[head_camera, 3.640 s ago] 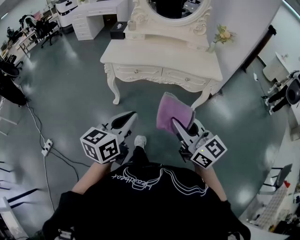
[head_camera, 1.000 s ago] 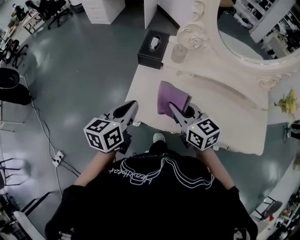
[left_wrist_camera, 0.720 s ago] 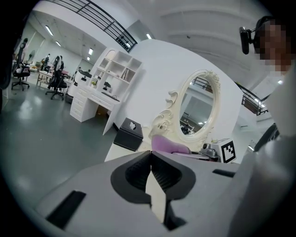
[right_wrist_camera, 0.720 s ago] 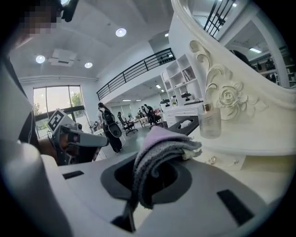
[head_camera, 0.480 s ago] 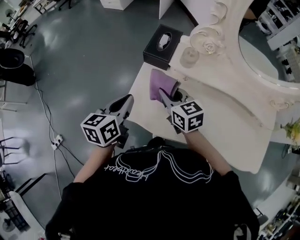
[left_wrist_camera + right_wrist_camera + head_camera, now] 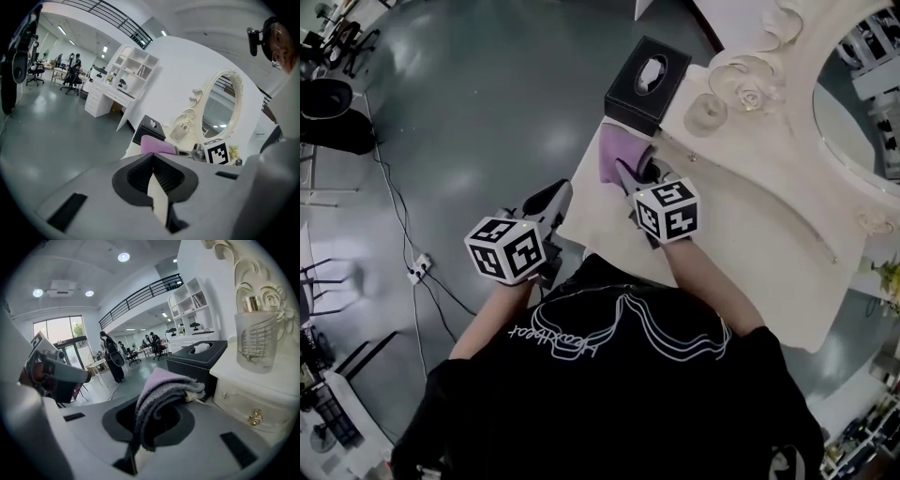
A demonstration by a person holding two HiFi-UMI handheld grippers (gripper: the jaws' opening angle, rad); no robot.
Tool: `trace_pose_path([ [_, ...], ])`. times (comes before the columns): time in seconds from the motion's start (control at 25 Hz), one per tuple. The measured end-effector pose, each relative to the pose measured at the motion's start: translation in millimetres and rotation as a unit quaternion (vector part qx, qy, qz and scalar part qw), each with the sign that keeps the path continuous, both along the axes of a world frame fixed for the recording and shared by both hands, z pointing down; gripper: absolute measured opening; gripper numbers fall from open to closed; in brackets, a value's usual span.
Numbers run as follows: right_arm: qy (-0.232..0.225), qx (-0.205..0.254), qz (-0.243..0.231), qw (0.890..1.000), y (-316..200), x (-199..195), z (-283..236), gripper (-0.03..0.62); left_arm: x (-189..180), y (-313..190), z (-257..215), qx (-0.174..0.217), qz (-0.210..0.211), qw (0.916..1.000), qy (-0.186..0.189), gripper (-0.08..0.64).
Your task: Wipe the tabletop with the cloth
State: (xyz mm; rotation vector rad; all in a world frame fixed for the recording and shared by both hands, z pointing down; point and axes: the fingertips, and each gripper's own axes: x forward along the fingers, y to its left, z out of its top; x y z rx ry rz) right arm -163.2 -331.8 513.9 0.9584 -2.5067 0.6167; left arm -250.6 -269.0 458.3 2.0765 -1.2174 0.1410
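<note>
**At Frame Centre: Hazards at the Table Corner**

Across the centre and right of the head view lies the cream tabletop (image 6: 750, 225); wiping appears barely begun. The black tissue box (image 6: 648, 73), upper centre, sits just beyond the cloth, so a forward stroke could push it off the corner. The left gripper (image 6: 555, 193), left of centre and off the table, has its jaws pressed together on nothing. The right gripper (image 6: 625, 171) is clamped on the folded purple cloth (image 6: 617, 148) at the table's left corner; a bunched fold may slip free under pressure. The frosted glass (image 6: 706, 112) beside the box could tip if struck.
</note>
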Motion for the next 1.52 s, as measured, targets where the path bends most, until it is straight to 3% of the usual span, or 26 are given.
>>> trace_pose_path([
  [0.36, 0.035, -0.016, 0.037, 0.999, -20, -20, 29, 0.054, -21, -30, 18, -0.02, 0.046, 0.9987, 0.003, 0.005],
  [1.08, 0.158, 0.011, 0.046, 0.986, -32, -18, 56, 0.057, -35, -60, 33, -0.022, 0.091, 0.9953, 0.024, 0.005],
  [1.52, 0.177, 0.014, 0.05, 0.983, -30, -17, 59, 0.057, -26, -65, 33, -0.014, 0.109, 0.9929, 0.045, 0.005],
])
